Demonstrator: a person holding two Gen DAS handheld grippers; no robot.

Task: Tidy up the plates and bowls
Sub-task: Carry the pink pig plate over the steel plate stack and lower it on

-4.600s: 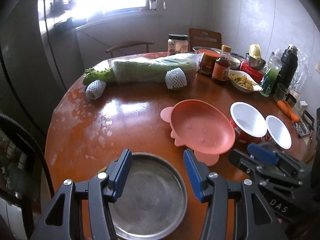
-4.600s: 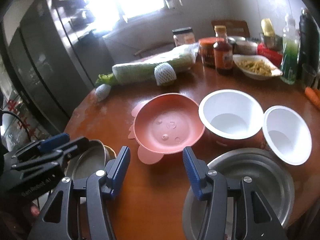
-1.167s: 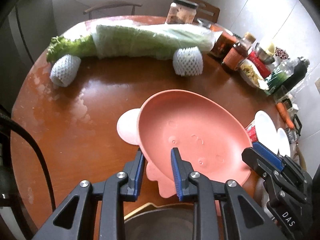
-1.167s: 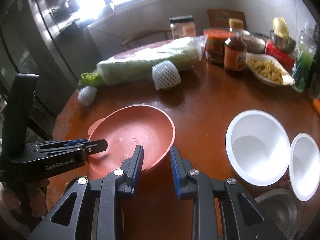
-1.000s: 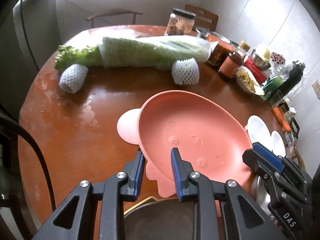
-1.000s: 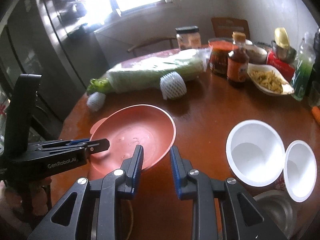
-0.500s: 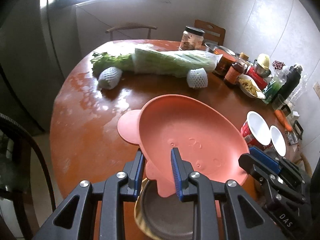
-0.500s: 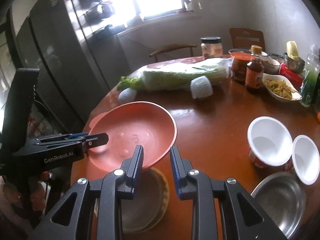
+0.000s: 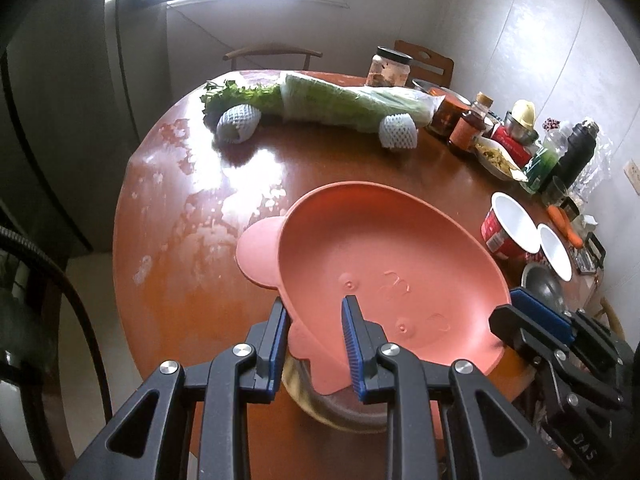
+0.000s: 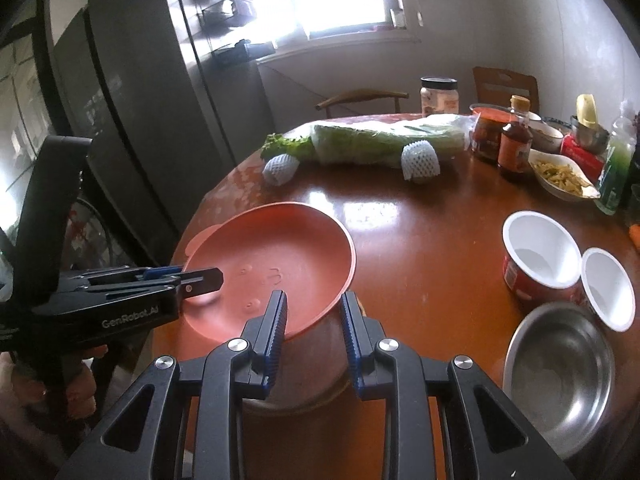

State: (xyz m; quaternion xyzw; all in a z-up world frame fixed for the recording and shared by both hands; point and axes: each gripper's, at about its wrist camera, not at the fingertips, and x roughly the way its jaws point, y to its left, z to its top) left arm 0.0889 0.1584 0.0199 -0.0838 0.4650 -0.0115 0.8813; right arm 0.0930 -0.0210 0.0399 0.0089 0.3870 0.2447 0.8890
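A pink plastic bowl point(image 9: 384, 256) with ear-shaped tabs is held in the air over the table's near edge. My left gripper point(image 9: 314, 322) is shut on its near rim. My right gripper point(image 10: 314, 314) is shut on the opposite rim of the pink bowl point(image 10: 276, 260). Under it a metal plate point(image 9: 340, 408) lies on the table, mostly hidden; it also shows in the right wrist view point(image 10: 304, 380). A steel bowl point(image 10: 560, 376) sits at the right. Two white bowls point(image 10: 540, 250) point(image 10: 608, 286) stand behind it.
The round brown table point(image 9: 192, 264) carries wrapped cabbage point(image 9: 352, 102), two foam-netted fruits point(image 9: 238, 124) point(image 9: 398, 132), jars, sauce bottles point(image 10: 516, 144), a dish of food point(image 10: 560, 174) and a black flask point(image 9: 576, 158) at the far right. A dark fridge point(image 10: 132, 92) stands left.
Both grippers closed on the pink bowl, lifted it off the table and carried it toward the near edge, over the metal plate. In the last second both have risen and drawn back.
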